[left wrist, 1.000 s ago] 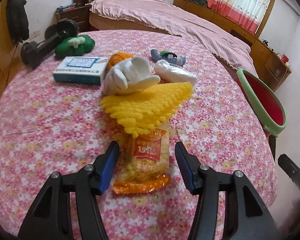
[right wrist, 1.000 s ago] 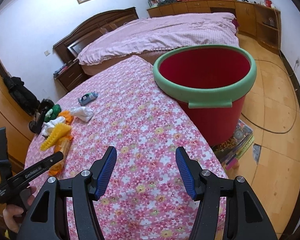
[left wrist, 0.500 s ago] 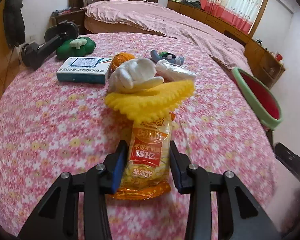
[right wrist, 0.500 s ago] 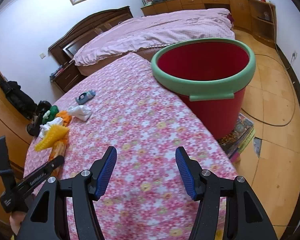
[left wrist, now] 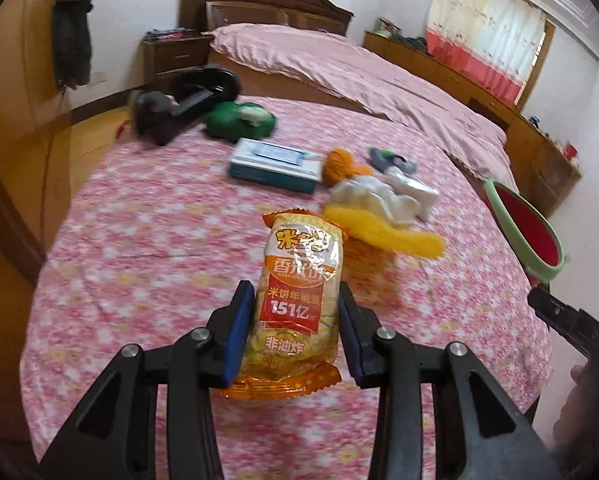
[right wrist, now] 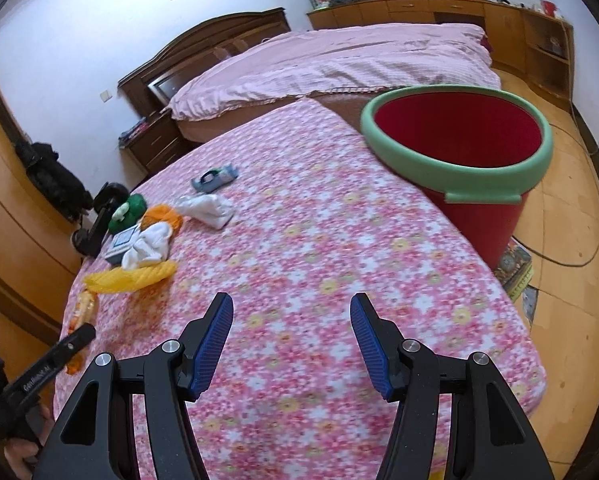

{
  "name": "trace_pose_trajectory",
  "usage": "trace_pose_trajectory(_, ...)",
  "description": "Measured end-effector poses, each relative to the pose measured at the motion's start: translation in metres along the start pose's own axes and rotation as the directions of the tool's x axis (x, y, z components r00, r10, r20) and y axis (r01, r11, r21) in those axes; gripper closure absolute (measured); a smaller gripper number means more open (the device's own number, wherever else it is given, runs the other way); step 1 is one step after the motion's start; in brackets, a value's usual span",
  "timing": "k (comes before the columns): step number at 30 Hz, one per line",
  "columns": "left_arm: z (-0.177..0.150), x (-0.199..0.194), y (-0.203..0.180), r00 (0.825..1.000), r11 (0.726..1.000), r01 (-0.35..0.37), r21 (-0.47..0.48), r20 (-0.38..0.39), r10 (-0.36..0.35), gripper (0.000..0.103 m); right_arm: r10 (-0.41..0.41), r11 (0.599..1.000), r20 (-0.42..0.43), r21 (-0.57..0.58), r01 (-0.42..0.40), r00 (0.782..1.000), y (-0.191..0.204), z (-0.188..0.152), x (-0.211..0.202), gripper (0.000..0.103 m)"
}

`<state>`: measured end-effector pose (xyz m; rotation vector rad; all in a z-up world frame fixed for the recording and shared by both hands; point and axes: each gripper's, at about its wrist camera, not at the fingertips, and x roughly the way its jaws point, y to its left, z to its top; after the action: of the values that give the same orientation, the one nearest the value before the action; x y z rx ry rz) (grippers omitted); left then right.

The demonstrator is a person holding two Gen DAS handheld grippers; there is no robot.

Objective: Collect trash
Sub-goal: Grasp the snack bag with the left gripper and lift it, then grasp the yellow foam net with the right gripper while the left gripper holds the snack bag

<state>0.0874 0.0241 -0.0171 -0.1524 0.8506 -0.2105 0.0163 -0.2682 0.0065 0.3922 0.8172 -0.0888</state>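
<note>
My left gripper (left wrist: 295, 332) is shut on an orange and yellow rice cracker packet (left wrist: 299, 300) and holds it lifted above the pink floral table (left wrist: 159, 248). The packet also shows in the right wrist view (right wrist: 84, 308). My right gripper (right wrist: 291, 340) is open and empty over the table's near right part. A red bucket with a green rim (right wrist: 459, 160) stands beside the table's right edge; it also shows in the left wrist view (left wrist: 527, 236). A yellow foam net (left wrist: 383, 232), a white crumpled wrapper (left wrist: 375, 196) and another white piece (left wrist: 411, 188) lie on the table.
A blue and white box (left wrist: 275, 164), an orange ball (left wrist: 339, 162), a green toy (left wrist: 239, 120), a grey-blue object (left wrist: 391, 158) and a black dumbbell (left wrist: 187, 104) lie at the table's far side. A bed (right wrist: 339, 56) stands behind.
My left gripper closed on the cracker packet and lifted it out from under the yellow foam net, which now lies to the right. My right gripper stayed open, shifting slightly.
</note>
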Motion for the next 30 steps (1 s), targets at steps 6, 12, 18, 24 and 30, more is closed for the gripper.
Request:
trace_pose_trajectory(6,0.007,-0.009,0.021,0.998,0.999,-0.030,-0.023,0.047,0.031,0.062,0.014,0.999,-0.009,-0.031,-0.014,1.000,0.019,-0.005,0.000,0.040)
trace_pose_trajectory(12,0.012,-0.006,0.027,0.996,0.998,-0.050,-0.037,0.076,0.053,0.062,0.027,0.993,-0.025,-0.111,-0.030,0.999,0.047,-0.002,0.009,0.040)
trace_pose_trajectory(18,0.017,0.005,0.035,0.997,0.998,-0.024,-0.060,0.078,0.029,0.062,0.095,0.976,-0.082,-0.187,-0.109,0.992,0.083,-0.003,0.039,0.040)
trace_pose_trajectory(24,0.024,0.014,0.041,0.996,0.998,-0.006,-0.063,0.087,0.012,0.062,0.117,0.966,-0.168,-0.208,-0.151,0.979,0.106,-0.006,0.072,0.041)
trace_pose_trajectory(30,0.033,0.026,0.038,0.996,0.997,0.052,-0.055,0.080,-0.048,0.062,0.126,0.969,-0.215,-0.182,-0.166,0.969,0.118,-0.006,0.099,0.050)
